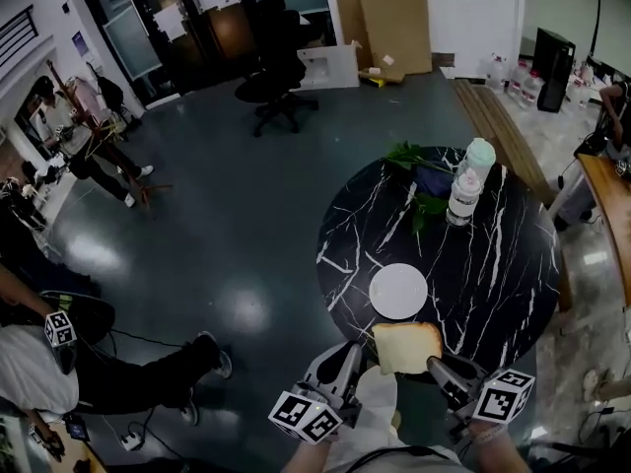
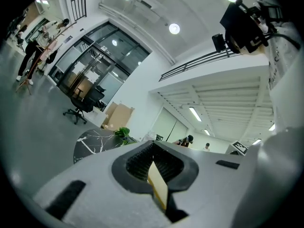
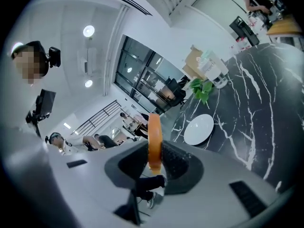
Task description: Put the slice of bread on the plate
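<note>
The slice of bread (image 1: 406,346) hangs just above the near rim of the round black marble table (image 1: 493,274). Both grippers are shut on it. My left gripper (image 1: 361,360) pinches its left edge, and in the left gripper view the pale cut side of the bread (image 2: 157,183) sits between the ridged pads. My right gripper (image 1: 438,367) pinches the right edge, and the right gripper view shows the orange crust (image 3: 154,137) standing up between the pads. The empty white plate (image 1: 398,291) lies on the table just beyond the bread. The plate (image 3: 198,129) also shows in the right gripper view.
At the table's far side stand a plastic bottle (image 1: 465,187) and green leaves (image 1: 414,161). An office chair (image 1: 276,87) stands on the floor behind. Seated people's legs (image 1: 148,372) are at the lower left, and a wooden counter (image 1: 611,205) at the right.
</note>
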`<state>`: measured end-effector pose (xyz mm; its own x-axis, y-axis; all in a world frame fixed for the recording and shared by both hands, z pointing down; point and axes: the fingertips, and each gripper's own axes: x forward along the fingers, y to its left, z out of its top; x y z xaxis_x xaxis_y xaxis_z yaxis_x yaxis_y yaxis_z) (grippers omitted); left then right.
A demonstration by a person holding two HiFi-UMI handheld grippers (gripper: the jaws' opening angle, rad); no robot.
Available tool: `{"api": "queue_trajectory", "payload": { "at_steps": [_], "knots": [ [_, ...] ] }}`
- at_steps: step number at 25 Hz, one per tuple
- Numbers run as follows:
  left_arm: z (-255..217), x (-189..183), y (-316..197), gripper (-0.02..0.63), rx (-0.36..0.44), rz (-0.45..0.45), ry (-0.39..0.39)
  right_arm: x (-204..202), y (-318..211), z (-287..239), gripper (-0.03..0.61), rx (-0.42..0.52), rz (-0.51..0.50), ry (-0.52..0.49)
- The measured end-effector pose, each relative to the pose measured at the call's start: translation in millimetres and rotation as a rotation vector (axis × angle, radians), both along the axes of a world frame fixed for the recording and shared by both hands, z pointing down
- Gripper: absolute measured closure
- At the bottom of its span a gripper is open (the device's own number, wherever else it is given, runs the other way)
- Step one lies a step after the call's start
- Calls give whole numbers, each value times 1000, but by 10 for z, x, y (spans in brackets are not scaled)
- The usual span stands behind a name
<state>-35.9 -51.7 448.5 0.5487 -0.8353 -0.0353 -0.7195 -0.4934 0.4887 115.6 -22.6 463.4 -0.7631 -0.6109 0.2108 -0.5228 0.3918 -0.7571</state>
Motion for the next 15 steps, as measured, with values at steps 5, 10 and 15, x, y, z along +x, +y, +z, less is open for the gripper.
{"api": "queue_trajectory", "payload": {
  "at_steps": [5,10,15],
  "knots": [
    [142,5,-536,606,1,24,0,7,-478,160,497,-37,20,10],
    [237,4,-1027,606,0,27,-14,-63,-942,351,497,-80,0,18],
    [407,-115,-1443,606,-11,-1,-23,-133,-1354,586,497,-114,2,11]
  ]
}}
